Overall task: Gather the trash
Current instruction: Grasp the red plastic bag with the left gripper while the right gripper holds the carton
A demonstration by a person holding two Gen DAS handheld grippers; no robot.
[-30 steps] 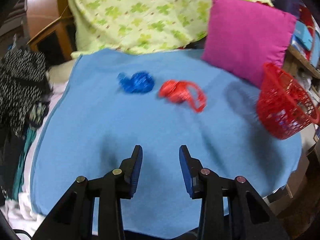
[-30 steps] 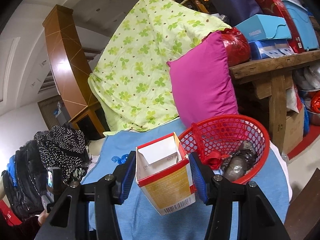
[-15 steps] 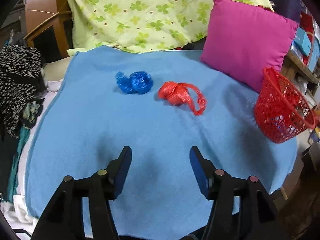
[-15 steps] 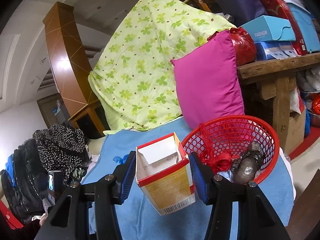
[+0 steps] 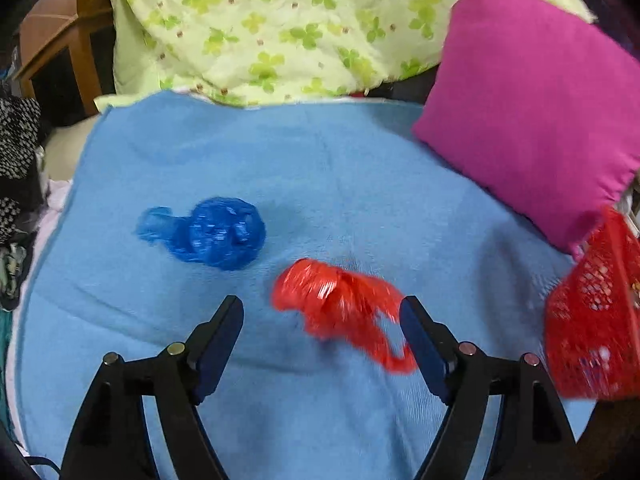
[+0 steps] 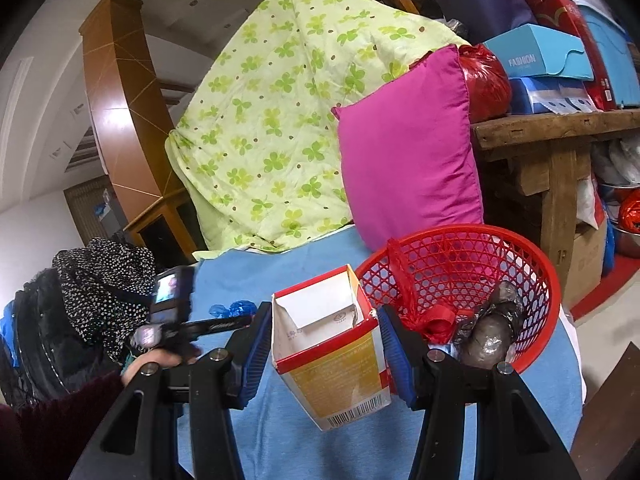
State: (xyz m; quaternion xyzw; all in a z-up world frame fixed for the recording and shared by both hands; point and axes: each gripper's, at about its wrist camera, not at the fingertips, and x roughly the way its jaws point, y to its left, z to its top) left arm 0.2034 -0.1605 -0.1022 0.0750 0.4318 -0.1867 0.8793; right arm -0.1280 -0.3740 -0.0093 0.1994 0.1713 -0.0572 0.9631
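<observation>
In the left wrist view, a crumpled red plastic bag (image 5: 340, 308) lies on the blue blanket (image 5: 320, 168), between the wide-open fingers of my left gripper (image 5: 322, 334). A crumpled blue plastic bag (image 5: 212, 232) lies to its far left. The red mesh basket (image 5: 592, 320) stands at the right edge. In the right wrist view, my right gripper (image 6: 322, 354) is shut on an open yellow and white carton (image 6: 332, 356), held just left of the basket (image 6: 472, 248). The basket holds a red bag and a dark wrapped lump (image 6: 488, 336).
A magenta pillow (image 5: 536, 108) leans at the back right beside the basket. A green clover quilt (image 5: 272, 28) is piled behind the blanket. Dark spotted clothes (image 6: 104, 280) hang at the left. A wooden shelf (image 6: 560, 128) with boxes stands right of the bed.
My left gripper has moved forward to the red bag and opened wider, so the bag now sits between its fingers. My right gripper has barely moved with the carton.
</observation>
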